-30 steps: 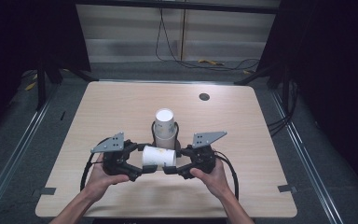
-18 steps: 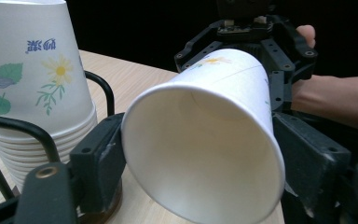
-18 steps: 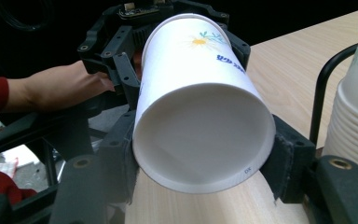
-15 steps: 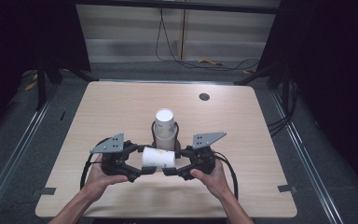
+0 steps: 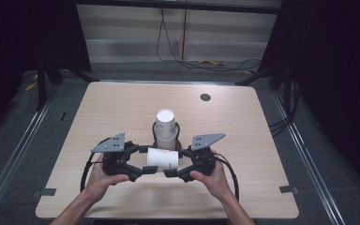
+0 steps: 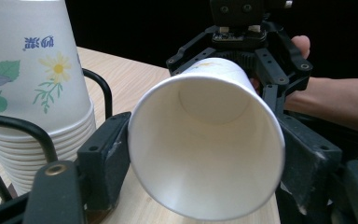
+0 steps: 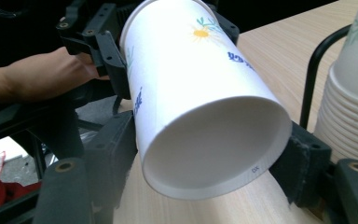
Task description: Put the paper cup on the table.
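Note:
A white paper cup (image 5: 163, 159) with a flower print lies on its side just above the table, held between both grippers. My left gripper (image 5: 143, 161) is shut on its open mouth end; in the left gripper view the cup (image 6: 205, 149) shows its hollow inside between the jaws. My right gripper (image 5: 177, 162) is shut on the base end, and the right gripper view shows the cup (image 7: 191, 84) bottom-first. Just behind stands an upside-down stack of matching cups (image 5: 165, 124) in a black wire holder (image 5: 154, 136).
The wooden table (image 5: 243, 136) has a small dark round spot (image 5: 205, 97) at its far right. The cup stack (image 6: 32, 93) stands close beside the left jaw, and the same stack (image 7: 354, 93) is near the right jaw. Cables lie on the floor beyond the table.

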The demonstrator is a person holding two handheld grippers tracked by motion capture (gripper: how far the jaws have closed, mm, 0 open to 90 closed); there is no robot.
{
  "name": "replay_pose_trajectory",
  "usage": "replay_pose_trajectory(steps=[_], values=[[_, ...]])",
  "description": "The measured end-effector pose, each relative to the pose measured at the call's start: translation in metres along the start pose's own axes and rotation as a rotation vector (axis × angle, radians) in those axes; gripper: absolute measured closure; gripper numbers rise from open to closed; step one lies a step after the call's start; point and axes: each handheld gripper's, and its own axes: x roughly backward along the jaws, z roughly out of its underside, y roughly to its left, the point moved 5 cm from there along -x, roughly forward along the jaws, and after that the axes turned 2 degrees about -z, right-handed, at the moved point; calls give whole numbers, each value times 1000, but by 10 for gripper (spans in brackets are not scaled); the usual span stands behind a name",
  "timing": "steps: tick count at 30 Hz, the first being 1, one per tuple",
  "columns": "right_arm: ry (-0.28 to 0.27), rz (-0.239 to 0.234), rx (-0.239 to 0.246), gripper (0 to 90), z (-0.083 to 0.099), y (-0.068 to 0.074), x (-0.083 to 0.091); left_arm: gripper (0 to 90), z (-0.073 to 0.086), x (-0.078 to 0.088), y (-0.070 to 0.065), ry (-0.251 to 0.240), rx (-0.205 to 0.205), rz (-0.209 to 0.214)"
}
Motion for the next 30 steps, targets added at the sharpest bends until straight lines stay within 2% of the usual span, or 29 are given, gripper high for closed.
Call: replay_pose_trajectory(steps=[6, 8, 12, 17, 20, 22, 30], values=[[23, 24, 6, 225, 1, -1, -2, 268, 0, -2, 2, 4, 3, -12], [24, 34, 3, 212, 1, -2, -2, 268, 0, -3, 1, 8, 1, -7], [21, 52, 1, 176, 2, -4, 0, 266, -1, -2, 4, 15, 6, -31], [14, 69, -11, 145, 3, -6, 3, 266, -1, -2, 7, 29, 19, -40], [8, 81, -14, 143, 3, -8, 6, 265, 0, -1, 11, 58, 5, -76], [3, 86, -17, 142, 4, -10, 8, 263, 1, -1, 12, 56, 18, -72], [-5, 103, -27, 140, 5, -12, 12, 264, 6, 4, 15, 117, 20, -114]])
